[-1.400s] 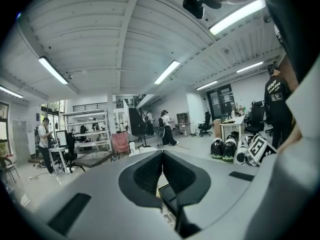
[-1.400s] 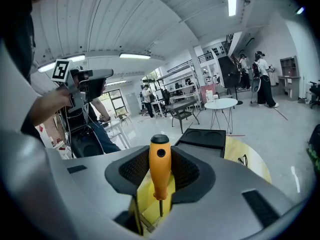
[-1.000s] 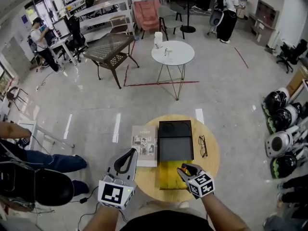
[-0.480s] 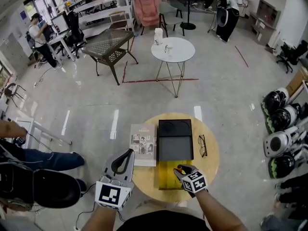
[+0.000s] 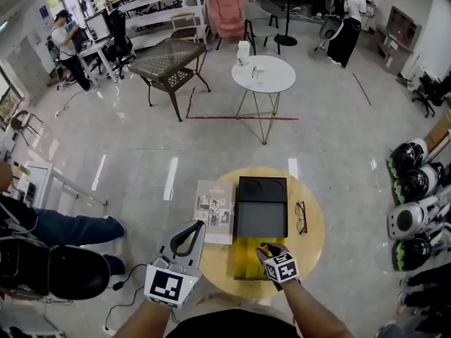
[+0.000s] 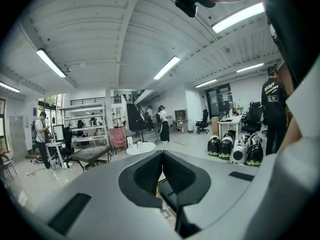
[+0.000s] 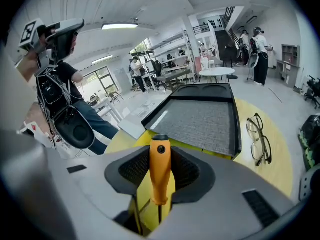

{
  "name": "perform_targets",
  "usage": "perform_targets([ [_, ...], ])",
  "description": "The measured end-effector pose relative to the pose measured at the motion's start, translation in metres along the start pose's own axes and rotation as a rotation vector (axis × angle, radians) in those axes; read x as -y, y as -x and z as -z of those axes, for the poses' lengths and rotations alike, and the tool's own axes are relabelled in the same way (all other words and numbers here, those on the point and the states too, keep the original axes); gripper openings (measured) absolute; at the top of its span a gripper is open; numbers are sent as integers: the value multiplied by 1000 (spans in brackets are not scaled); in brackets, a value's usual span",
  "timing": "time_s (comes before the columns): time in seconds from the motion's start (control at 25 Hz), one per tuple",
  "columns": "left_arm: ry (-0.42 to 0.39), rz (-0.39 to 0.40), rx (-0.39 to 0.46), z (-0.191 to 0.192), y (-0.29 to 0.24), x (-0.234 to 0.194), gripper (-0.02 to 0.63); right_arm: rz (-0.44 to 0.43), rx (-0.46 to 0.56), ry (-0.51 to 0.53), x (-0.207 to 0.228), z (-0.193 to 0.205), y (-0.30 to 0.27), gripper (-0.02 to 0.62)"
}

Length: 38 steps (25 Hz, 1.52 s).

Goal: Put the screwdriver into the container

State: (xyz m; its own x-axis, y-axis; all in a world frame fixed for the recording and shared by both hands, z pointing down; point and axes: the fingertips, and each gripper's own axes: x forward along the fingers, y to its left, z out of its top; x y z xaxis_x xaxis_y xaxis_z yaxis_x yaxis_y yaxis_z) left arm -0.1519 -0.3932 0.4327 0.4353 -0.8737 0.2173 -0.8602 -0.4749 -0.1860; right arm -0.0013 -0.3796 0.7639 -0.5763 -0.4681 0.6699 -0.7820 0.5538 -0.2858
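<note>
At the round table's (image 5: 311, 232) left edge, the left gripper (image 5: 191, 224) is held nearly level, jaws pressed together with nothing between them. Further right, the right gripper (image 5: 263, 248) tilts downward over the yellow container (image 5: 244, 260), jaws clamped on the screwdriver (image 7: 159, 170) by its orange handle, butt end forward.

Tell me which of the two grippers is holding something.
The right gripper: its jaws clamp the orange-handled screwdriver above the yellow container. The left gripper has its jaws together with nothing between them.
</note>
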Motion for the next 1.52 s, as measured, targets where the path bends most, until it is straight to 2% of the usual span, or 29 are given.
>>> perform_targets([
  [0.4, 0, 3, -2, 1, 1, 2, 18, 68, -65, -31, 18, 20, -4, 140],
  [0.56, 2, 9, 2, 3, 1, 8, 18, 61, -56, -5, 19, 25, 0, 146],
  [0.72, 12, 1, 4, -2, 3, 12, 18, 38, -44, 11, 20, 24, 8, 187],
  [0.8, 12, 1, 3, -3, 5, 15, 18, 35, -33, 16, 20, 23, 14, 187],
  [1.04, 14, -16, 22, -9, 10, 25, 18, 24, 37, 32, 18, 15, 38, 180],
  [1.2, 6, -33, 49, -18, 12, 34, 18, 45, 139, 59, 13, -6, 70, 103],
  [1.32, 34, -39, 63, -21, 16, 38, 18, 77, 229, 88, 8, -26, 96, 15],
  [1.52, 78, -42, 75, -24, 24, 48, 18, 79, 343, 124, -3, -52, 136, 14],
])
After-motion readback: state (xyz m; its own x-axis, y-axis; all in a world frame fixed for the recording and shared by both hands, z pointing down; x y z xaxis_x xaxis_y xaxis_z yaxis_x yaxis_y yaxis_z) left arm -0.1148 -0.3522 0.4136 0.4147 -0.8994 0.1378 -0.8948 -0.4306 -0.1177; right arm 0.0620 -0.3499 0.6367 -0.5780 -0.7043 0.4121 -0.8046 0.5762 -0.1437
